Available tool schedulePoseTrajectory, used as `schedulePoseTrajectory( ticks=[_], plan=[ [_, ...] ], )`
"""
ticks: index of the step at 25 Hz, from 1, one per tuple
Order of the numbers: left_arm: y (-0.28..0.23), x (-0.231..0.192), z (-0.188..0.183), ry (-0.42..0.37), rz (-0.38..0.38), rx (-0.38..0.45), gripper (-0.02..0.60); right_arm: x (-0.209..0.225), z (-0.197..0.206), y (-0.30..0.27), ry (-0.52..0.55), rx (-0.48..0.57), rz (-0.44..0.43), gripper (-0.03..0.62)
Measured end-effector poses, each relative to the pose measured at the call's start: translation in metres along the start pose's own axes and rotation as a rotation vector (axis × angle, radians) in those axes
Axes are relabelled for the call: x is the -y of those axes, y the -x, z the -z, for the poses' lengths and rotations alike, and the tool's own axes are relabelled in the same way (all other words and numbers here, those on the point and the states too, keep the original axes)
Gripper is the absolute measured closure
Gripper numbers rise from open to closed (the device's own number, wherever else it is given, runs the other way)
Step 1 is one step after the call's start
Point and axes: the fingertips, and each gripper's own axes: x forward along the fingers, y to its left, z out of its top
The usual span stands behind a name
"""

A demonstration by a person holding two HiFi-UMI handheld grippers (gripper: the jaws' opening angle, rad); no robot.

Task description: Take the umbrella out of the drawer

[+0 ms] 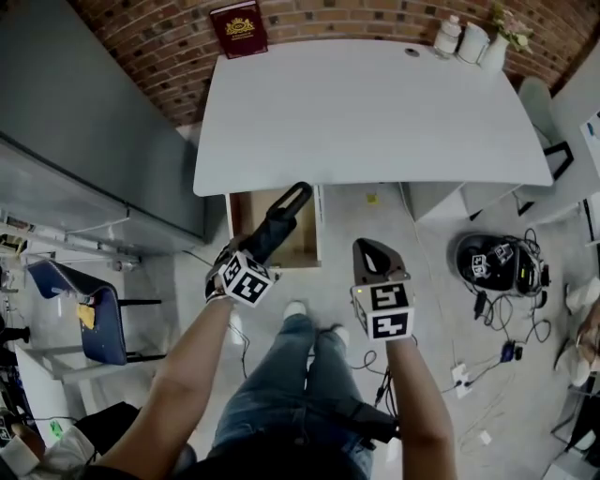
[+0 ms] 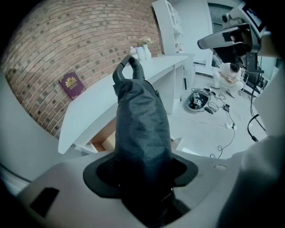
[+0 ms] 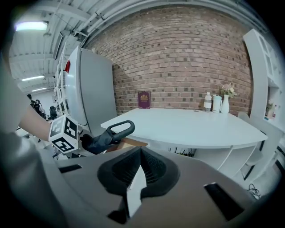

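Note:
A black folded umbrella with a loop handle is held up at a slant over the open wooden drawer under the white table. My left gripper is shut on the umbrella's body, with the handle end pointing away from me. In the left gripper view the umbrella rises from between the jaws of the left gripper, with the drawer below it. My right gripper hangs to the right of the drawer, shut and holding nothing. In the right gripper view the right gripper has the umbrella off to its left.
A red book leans on the brick wall at the table's back. Bottles and a vase stand at the far right corner. A grey cabinet is on the left, a blue chair below it. Cables and a black device lie on the floor.

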Motion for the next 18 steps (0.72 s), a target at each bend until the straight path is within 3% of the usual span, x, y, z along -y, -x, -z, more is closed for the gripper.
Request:
schedulePoseTrajectory(
  ticks=[11, 18],
  plan=[
    [0.090, -0.050, -0.048, 0.188, -0.094, 0.236, 0.333, -0.015, -0.083, 0.030, 0.066, 0.094, 0.014, 0.600],
    [0.152, -0.081, -0.074, 0.263, -0.164, 0.389, 0.332, -0.039, -0.144, 0.050, 0.231, 0.179, -0.009, 0.600]
  ],
)
